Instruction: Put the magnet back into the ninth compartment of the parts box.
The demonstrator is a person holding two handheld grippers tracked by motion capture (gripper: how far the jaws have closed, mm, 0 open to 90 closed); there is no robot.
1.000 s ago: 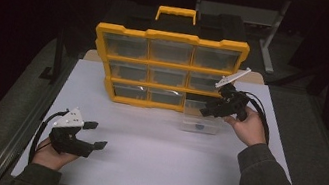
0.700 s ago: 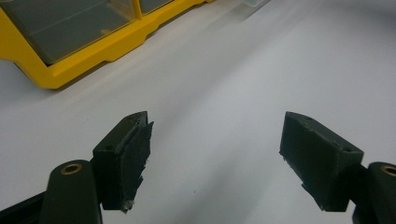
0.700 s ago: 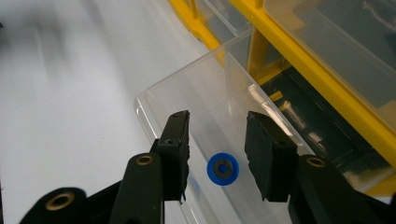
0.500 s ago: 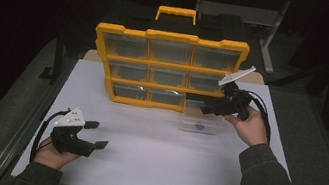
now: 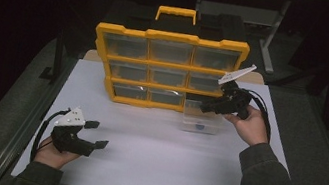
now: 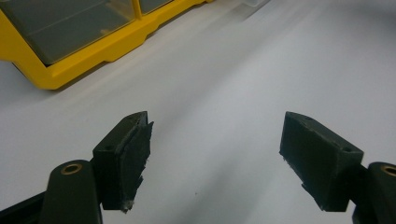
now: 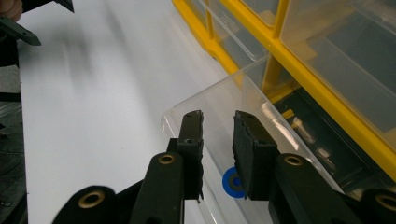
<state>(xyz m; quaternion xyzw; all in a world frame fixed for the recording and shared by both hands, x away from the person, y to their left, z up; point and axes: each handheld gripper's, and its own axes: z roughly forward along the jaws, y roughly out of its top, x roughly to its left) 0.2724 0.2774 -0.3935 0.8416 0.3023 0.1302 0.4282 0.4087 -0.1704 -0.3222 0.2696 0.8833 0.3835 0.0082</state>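
A yellow organizer [image 5: 166,67] with clear drawers stands upright at the back of the white table. One clear drawer [image 5: 200,121] lies pulled out in front of its empty bottom-right slot [image 7: 317,140]. Inside it rests a small blue round piece [image 7: 229,182]. My right gripper [image 5: 204,107] hovers over that drawer, jaws a narrow gap apart with nothing between them [image 7: 218,140]. My left gripper [image 5: 98,134] rests low at the front left, wide open and empty [image 6: 215,154], pointing toward the organizer's base [image 6: 70,60].
The white table [image 5: 165,163] lies bare between the two grippers. Dark floor and metal frame legs surround it. A black case with a yellow handle [image 5: 176,13] sits behind the organizer.
My right gripper has shifted a little left and down, closer over the pulled-out drawer. The left gripper has stayed put.
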